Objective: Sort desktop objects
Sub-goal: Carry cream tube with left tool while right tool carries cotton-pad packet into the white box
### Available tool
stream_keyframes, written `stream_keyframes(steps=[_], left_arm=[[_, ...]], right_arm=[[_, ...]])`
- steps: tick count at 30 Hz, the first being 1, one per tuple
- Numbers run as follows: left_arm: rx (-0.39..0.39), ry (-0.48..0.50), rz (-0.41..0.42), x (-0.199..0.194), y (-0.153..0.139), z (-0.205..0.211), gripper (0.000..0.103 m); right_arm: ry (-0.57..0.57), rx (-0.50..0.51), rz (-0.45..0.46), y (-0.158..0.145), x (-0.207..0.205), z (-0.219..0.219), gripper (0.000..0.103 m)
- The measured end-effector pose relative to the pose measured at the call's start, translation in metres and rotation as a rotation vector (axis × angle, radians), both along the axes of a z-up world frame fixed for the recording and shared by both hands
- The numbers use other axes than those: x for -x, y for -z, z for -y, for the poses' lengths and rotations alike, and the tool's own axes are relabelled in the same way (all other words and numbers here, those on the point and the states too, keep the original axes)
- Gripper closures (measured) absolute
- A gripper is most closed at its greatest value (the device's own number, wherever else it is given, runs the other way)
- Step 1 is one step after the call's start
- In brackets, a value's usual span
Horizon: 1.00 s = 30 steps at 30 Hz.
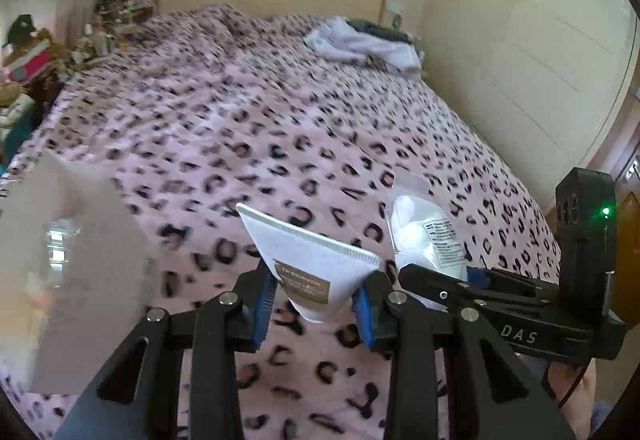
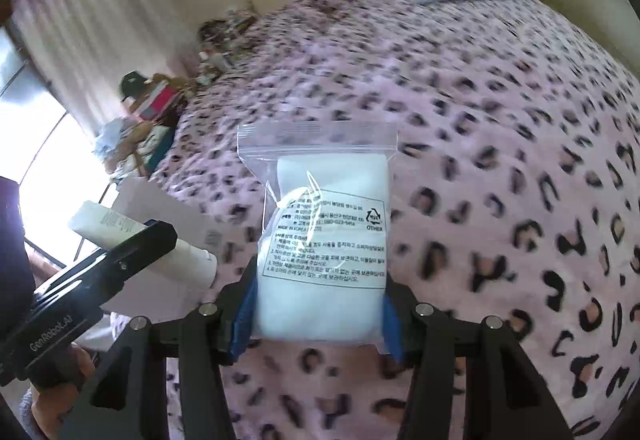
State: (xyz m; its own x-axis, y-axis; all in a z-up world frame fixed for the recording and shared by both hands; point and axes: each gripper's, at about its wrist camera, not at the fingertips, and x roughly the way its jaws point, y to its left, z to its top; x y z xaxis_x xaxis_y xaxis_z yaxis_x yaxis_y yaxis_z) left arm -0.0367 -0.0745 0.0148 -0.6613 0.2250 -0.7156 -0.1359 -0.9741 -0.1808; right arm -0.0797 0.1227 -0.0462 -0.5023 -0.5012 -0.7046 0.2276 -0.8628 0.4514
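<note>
Left claw [image 1: 316,304] grips tube [image 1: 308,264]; right claw [image 2: 320,324] grips bag [image 2: 324,232].

Black angular left tool [image 1: 316,300], blue pads [image 1: 264,304], silver screws, right tool [image 2: 320,320] alike

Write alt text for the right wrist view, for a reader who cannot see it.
The right claw grips a clear zip bag of white padding upright above a pink leopard-print bedspread. At left, the left claw holds a white tube.
</note>
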Motion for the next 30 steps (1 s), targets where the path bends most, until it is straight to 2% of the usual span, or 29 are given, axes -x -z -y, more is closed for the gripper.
stream_keyframes(steps=[11, 15, 21, 30], left_arm=[[0.034, -0.206, -0.064, -0.040, -0.069, 0.112, 0.068], [0.023, -0.259, -0.056, -0.047, -0.077, 0.150, 0.068], [-0.008, -0.294, -0.033, -0.048, -0.068, 0.182, 0.069], [-0.055, -0.335, 0.034, -0.045, -0.030, 0.214, 0.069]], right_arm=[[-0.253, 0.021, -0.098, -0.077, 0.001, 0.131, 0.050], [-0.338, 0.017, -0.102, -0.091, 0.006, 0.179, 0.050], [-0.437, 0.019, -0.056, -0.092, 0.024, 0.241, 0.050], [-0.499, -0.037, 0.022, -0.062, 0.032, 0.290, 0.050]])
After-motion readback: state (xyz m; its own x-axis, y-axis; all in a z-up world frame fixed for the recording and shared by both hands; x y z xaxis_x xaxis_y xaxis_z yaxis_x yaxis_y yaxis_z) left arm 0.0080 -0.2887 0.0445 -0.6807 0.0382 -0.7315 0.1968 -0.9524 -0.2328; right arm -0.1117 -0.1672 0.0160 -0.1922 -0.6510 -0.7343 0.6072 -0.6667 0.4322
